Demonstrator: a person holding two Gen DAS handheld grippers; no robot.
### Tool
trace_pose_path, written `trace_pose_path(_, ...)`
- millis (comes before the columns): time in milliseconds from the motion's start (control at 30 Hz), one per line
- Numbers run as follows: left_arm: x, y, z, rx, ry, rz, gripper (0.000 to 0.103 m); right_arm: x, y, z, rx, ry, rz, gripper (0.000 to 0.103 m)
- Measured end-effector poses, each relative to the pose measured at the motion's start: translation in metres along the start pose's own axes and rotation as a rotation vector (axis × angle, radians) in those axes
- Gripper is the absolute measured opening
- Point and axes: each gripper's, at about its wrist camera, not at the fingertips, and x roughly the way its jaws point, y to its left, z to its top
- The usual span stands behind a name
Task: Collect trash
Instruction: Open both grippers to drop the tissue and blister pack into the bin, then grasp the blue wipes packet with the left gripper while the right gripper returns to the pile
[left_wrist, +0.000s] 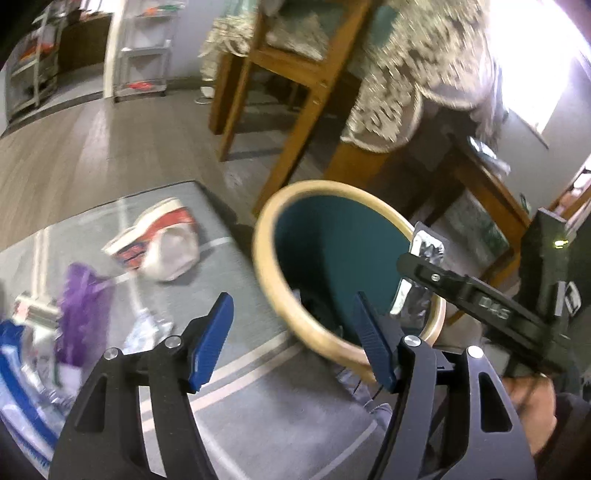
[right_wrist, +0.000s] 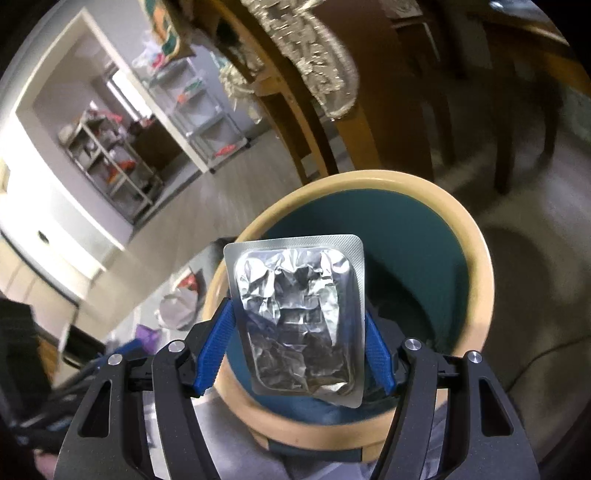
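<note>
Blister pack (right_wrist: 295, 317), crumpled foil, sits clamped between the blue pads of the right tongs (right_wrist: 301, 332), held upright directly over the mouth of the bin (right_wrist: 476, 266); bin has a tan rim, teal inside; left tongs (left_wrist: 291, 339) are spread wide and grip nothing, hovering beside the bin's rim over the grey rug (left_wrist: 236, 273); more litter on the rug further left: purple wrapper (left_wrist: 83, 310), red-and-white bag (left_wrist: 162, 243); wooden chair legs (left_wrist: 295, 122) beyond, blurred.
</note>
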Motion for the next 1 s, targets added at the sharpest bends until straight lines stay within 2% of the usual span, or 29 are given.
trace_pose_path(200, -0.044, 0.029, -0.018, -0.050, -0.047, 0.037, 0.066, 0.017, 0.014, -0.005, -0.105, 0.033, -0.094, 0.069)
trace_pose_path(267, -0.056, 0.037, -0.023, -0.063, -0.057, 0.054, 0.066, 0.023, 0.017, -0.008, -0.125, 0.048, -0.110, 0.078)
trace_pose_path(333, -0.069, 0.048, -0.028, -0.075, -0.074, 0.083, 0.066, 0.023, 0.019, -0.012, -0.137, 0.050, -0.116, 0.081)
trace_pose_path(467, -0.093, 0.066, -0.036, -0.111, -0.106, 0.127, 0.067, 0.020, 0.024, -0.013, -0.157, 0.046, -0.104, 0.084)
trace_pose_path(667, -0.125, 0.091, -0.050, -0.162, -0.156, 0.234, 0.076, 0.014, 0.034, -0.016, -0.178, 0.050, -0.079, 0.085)
trace_pose_path(833, -0.140, 0.115, -0.067, -0.230, -0.149, 0.329, 0.082, 0.011, 0.048, -0.024, -0.220, 0.065, -0.058, 0.085)
trace_pose_path(1000, -0.144, 0.132, -0.082, -0.291, -0.130, 0.388, 0.088, 0.005, 0.064, -0.034, -0.274, 0.074, -0.027, 0.085)
